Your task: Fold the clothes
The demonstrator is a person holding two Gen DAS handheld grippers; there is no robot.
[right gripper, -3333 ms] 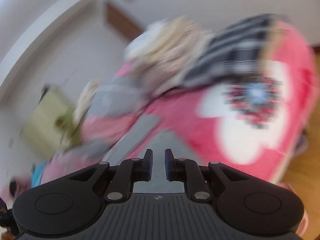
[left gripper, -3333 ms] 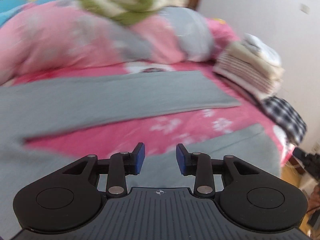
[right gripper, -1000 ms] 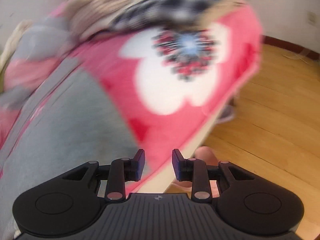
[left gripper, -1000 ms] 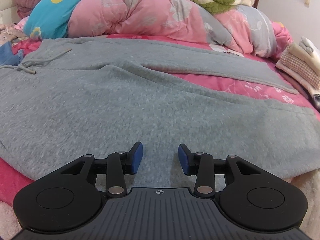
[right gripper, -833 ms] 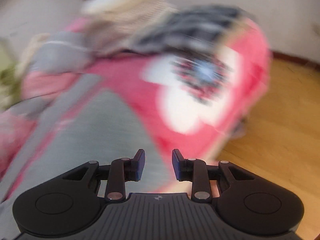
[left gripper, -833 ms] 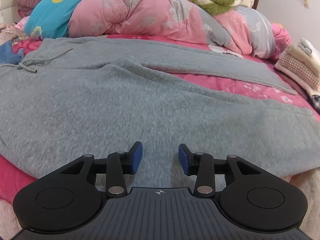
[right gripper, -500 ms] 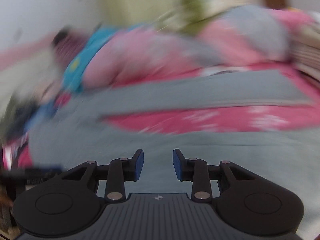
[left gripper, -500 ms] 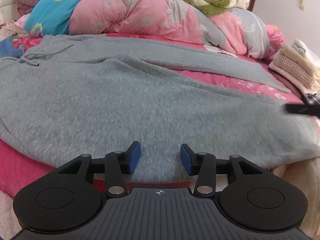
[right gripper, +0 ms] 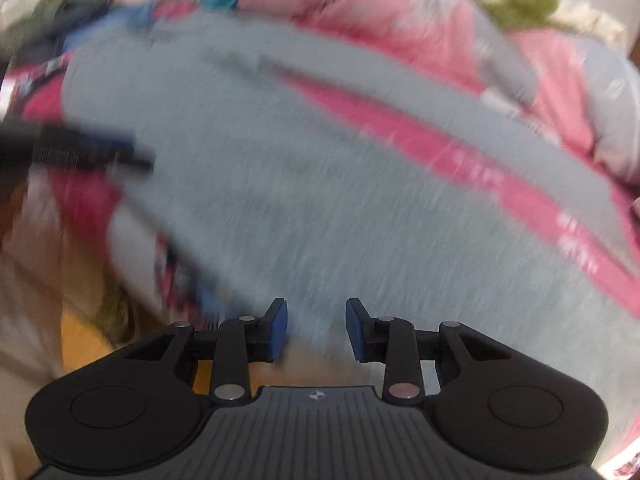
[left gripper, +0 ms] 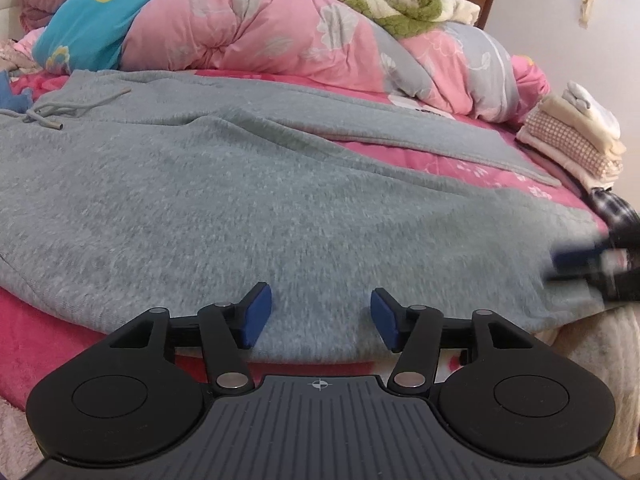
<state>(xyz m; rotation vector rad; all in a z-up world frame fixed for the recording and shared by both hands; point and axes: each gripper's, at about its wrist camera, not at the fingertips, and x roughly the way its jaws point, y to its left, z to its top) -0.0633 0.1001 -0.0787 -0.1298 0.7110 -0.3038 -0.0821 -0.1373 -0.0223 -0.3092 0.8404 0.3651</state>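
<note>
Left gripper (left gripper: pixel 320 316) jaws just widened, empty, pants (left gripper: pixel 280 200) hem dead ahead (right gripper (right gripper: pixel 316 326) narrow, empty): grab imminent.

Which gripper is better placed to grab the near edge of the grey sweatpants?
Probably the left gripper: its jaws have just been opening, with the grey sweatpants edge right before them. The right gripper shows in a blurred view, near the edge too.

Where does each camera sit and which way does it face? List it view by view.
Left wrist: on the left hand-held gripper, jaws open, looking across grey sweatpants toward a pink duvet.
Right wrist: on the right hand-held gripper, jaws open, blurred, angled down.
Shared: the sweatpants; each view catches the other gripper at its edge.
</note>
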